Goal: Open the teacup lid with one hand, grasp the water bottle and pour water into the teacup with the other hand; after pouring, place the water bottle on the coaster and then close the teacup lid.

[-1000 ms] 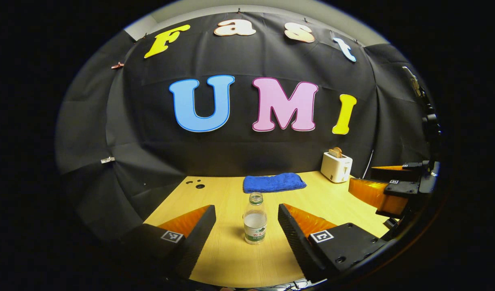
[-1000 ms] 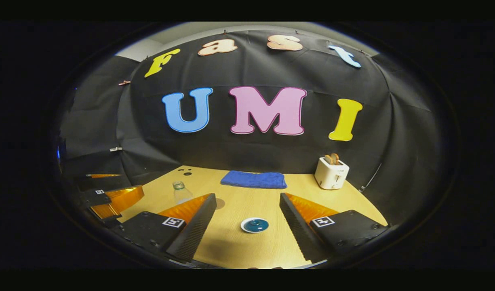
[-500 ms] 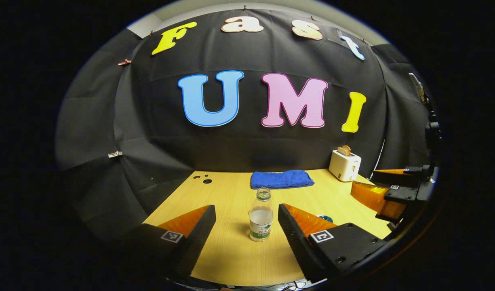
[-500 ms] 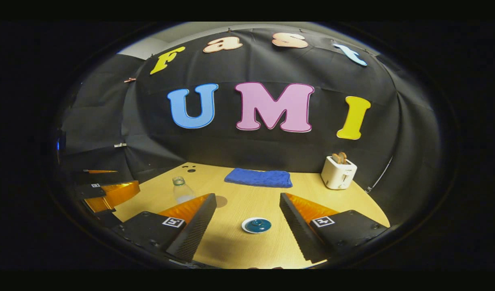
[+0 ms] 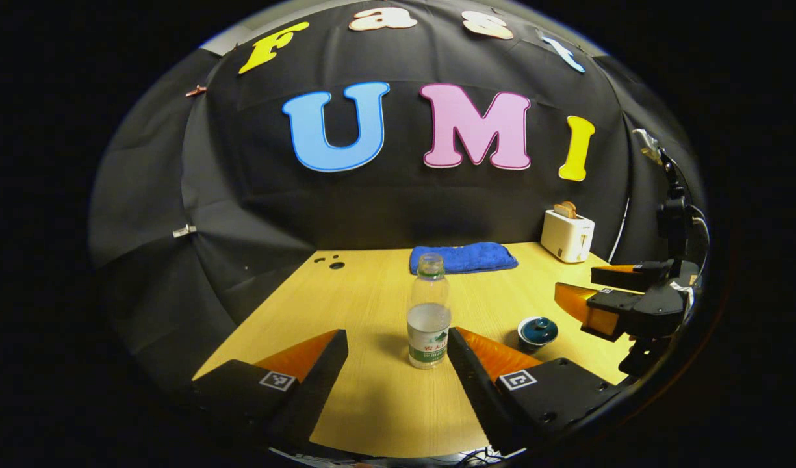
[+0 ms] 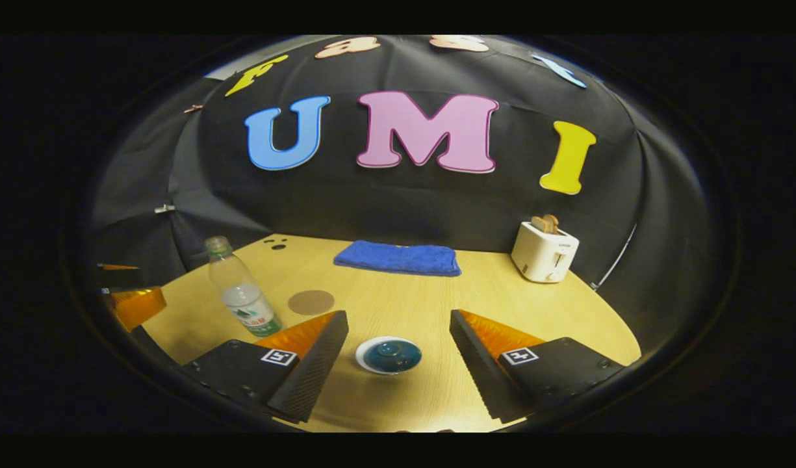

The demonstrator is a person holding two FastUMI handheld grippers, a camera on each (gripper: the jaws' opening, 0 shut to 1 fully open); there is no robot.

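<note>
A clear water bottle [image 5: 429,312] without a cap, part full, stands upright on the wooden table [image 5: 372,403]. My left gripper [image 5: 398,344] is open just in front of the bottle, which sits nearer its right finger. The teacup [image 6: 388,355], dark blue with its lid on, sits between the fingers of my open right gripper [image 6: 398,325], a little ahead of the tips. In the left gripper view the teacup [image 5: 537,331] lies right of the bottle, with the right gripper [image 5: 615,296] beside it. A round brown coaster [image 6: 310,301] lies right of the water bottle [image 6: 242,289] in the right gripper view.
A folded blue towel [image 5: 462,257] lies at the back of the table by the wall. A white toaster [image 5: 567,234] with bread in it stands at the back right. Small holes [image 5: 333,262] mark the table's back left. The left gripper [image 6: 128,296] shows at the far left.
Both grippers have moved forward and lower toward the table. The bottle and the teacup now look larger and closer, and the coaster has come into full view.
</note>
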